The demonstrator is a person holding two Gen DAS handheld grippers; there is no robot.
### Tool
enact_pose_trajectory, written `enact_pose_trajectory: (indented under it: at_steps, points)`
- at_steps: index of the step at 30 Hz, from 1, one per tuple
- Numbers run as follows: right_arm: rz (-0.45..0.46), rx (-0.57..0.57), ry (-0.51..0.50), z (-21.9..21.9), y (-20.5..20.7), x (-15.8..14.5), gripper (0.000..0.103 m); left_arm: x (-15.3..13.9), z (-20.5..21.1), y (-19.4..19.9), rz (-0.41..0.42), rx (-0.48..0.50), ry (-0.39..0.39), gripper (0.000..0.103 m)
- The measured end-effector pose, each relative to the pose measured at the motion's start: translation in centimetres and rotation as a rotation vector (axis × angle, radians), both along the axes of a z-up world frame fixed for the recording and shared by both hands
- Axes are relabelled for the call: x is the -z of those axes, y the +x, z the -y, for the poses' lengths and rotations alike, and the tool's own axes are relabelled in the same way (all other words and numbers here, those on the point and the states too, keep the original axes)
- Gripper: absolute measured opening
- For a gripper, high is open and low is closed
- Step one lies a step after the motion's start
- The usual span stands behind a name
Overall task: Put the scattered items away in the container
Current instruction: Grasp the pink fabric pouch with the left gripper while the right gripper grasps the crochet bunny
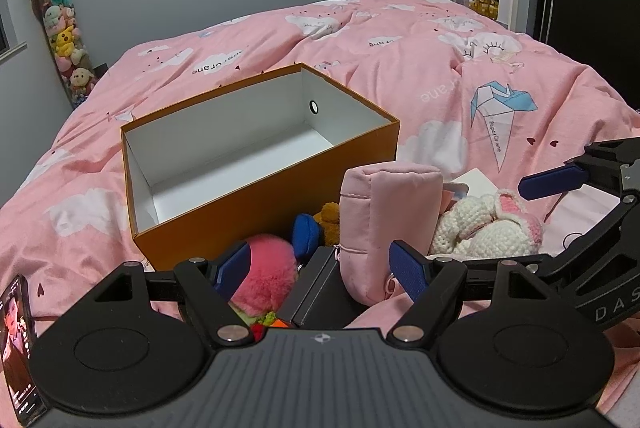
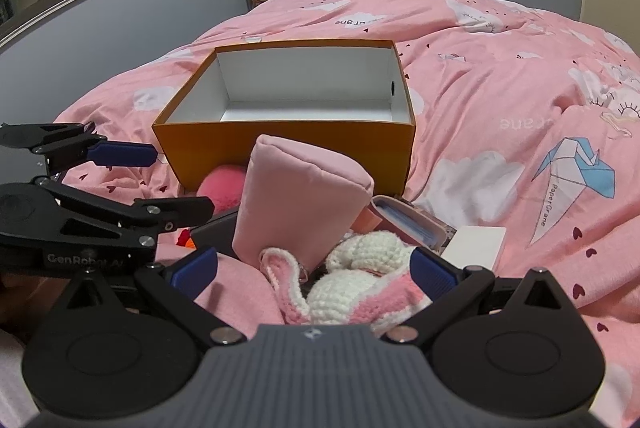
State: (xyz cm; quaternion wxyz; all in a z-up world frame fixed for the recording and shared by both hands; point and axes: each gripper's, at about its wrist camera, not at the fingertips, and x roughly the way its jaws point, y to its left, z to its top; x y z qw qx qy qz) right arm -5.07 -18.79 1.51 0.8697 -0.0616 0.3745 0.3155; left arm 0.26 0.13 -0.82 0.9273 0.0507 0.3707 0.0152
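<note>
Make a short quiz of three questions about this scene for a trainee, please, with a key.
1. True or false: the box already holds some items.
2. Which item lies between the right gripper fingers? A) crochet toy B) pouch C) pompom
3. Fill in: both grippers, also the left gripper, are ____.

Key: 1 false; 2 A; 3 open.
</note>
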Motion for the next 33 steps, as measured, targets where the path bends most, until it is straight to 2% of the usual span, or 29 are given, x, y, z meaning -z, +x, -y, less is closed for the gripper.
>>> enact_pose_trajectory:
  at_steps: [11,13,16,17,19,22,27,33]
  points:
    - [0.027,0.019,0.034,1.2,0.3,-0.7,0.1,-0.5,-1.5,-0.3,0.037,0.018,-0.113,0.088]
    - [0.033,0.043,0.045,1.8,0.8,-1.1,0.087,-0.6,-2.0,-0.1,0.035,0.016,-0.145,0.083]
    - [0.033,0.091,0.051,2.9,1.9,-1.6,0.075,-0.4,-2.9,0.5,0.009,0.016,-0.188,0.079]
    - [0.035,0.101,0.046,3.1,2.2,-1.7,0.074,-0.3,-3.2,0.7,0.0,0.017,-0.202,0.079]
    - [0.04,0.117,0.035,3.5,2.8,-1.7,0.068,-0.2,-3.6,1.1,-0.019,0.033,-0.238,0.071]
    - [0.009,0.128,0.033,4.2,3.4,-1.3,0.066,-0.2,-3.6,1.7,-0.035,0.106,-0.283,0.068]
    - [-0.079,0.126,0.015,4.7,4.0,0.2,0.066,0.4,-2.4,2.4,-0.046,0.158,-0.24,0.068]
    - [-0.202,0.104,0.04,4.4,4.6,2.4,0.073,1.9,-1.9,3.5,-0.085,0.171,-0.209,0.068]
